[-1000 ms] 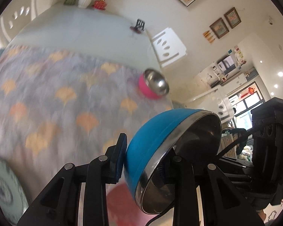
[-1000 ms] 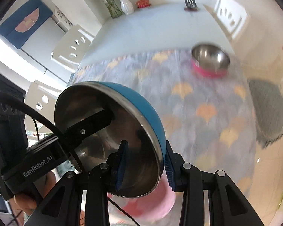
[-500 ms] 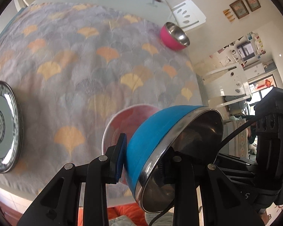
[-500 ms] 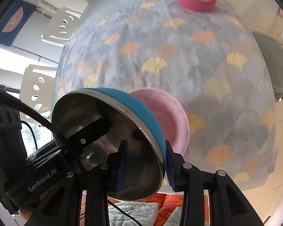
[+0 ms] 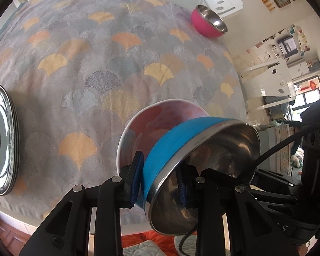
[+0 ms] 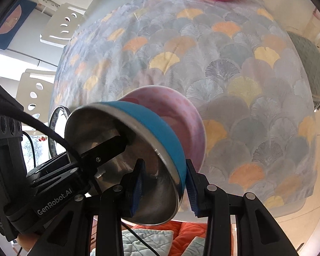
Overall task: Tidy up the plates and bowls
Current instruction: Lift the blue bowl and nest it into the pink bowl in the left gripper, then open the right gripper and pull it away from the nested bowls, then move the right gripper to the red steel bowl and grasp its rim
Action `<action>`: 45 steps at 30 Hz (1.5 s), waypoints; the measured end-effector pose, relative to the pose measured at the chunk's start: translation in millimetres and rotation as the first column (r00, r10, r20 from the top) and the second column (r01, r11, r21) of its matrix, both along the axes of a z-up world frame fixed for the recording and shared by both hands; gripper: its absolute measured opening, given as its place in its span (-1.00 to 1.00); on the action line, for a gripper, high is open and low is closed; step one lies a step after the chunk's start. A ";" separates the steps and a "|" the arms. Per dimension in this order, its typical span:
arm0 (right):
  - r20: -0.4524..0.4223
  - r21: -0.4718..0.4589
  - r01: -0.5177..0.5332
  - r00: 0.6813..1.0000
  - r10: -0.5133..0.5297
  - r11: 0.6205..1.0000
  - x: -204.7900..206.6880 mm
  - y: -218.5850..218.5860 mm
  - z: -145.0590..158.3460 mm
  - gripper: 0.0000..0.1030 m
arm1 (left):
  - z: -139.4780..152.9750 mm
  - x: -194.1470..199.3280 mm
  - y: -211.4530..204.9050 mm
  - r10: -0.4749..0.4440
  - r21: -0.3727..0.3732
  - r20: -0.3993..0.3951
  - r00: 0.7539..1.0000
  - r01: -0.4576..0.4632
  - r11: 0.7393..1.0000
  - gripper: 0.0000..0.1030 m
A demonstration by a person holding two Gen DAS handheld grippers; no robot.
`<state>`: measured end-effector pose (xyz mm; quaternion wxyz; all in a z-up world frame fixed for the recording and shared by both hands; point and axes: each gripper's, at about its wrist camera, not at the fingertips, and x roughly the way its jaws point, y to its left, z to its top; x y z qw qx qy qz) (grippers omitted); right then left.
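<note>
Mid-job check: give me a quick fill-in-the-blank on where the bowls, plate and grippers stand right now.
1. Both the left gripper and the right gripper are clamped on the rim of the ____ bowl.
2. That bowl is being lowered into a pale ____ bowl.
3. The magenta bowl at the far end of the tablecloth has a ____ interior.
4. The patterned plate lies at the ____ edge of the left wrist view.

Missing words: blue; pink; steel; left

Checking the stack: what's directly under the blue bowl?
A pale pink bowl on the tablecloth sits beneath the blue bowl; its near side and any contact are hidden.
</note>
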<state>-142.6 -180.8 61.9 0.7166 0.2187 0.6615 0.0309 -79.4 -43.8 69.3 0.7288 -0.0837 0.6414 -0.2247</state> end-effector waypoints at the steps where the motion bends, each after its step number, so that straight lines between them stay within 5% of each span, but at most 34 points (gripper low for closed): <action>1: 0.002 -0.006 -0.002 1.000 0.002 1.000 -0.1 -0.9 0.2 -0.29 | -0.2 0.7 -0.4 -0.001 0.007 0.002 1.000 0.001 1.000 -0.51; 10: 0.004 -0.003 0.004 1.000 -0.004 1.000 0.2 -13.2 0.2 -0.29 | 11.3 4.9 3.5 -0.006 0.045 0.046 0.999 0.004 0.999 -0.45; 15: 0.011 0.019 -0.013 1.000 0.013 1.000 1.5 -15.3 2.9 -0.28 | 21.8 10.2 17.7 0.036 0.000 0.034 0.999 -0.037 0.999 -0.44; 28: 0.096 0.020 -0.038 0.995 0.035 0.999 16.7 -24.6 45.9 -0.28 | 50.8 42.0 19.1 0.037 -0.026 0.098 0.995 -0.034 0.999 -0.44; 34: 0.178 0.058 0.042 0.983 -0.051 0.997 45.2 -61.3 82.8 -0.26 | 89.1 88.0 -2.5 -0.022 -0.021 0.199 0.980 0.026 0.999 -0.44; 40: 0.246 0.136 0.210 0.940 -0.238 0.968 79.1 -119.8 108.4 0.17 | 112.6 145.1 -33.0 -0.033 -0.080 0.226 0.974 0.052 0.995 -0.44; 45: 0.251 0.068 0.247 0.933 -0.256 0.967 116.3 -148.0 108.0 0.24 | 116.3 199.8 -64.2 -0.007 -0.131 0.228 0.974 0.038 0.991 0.05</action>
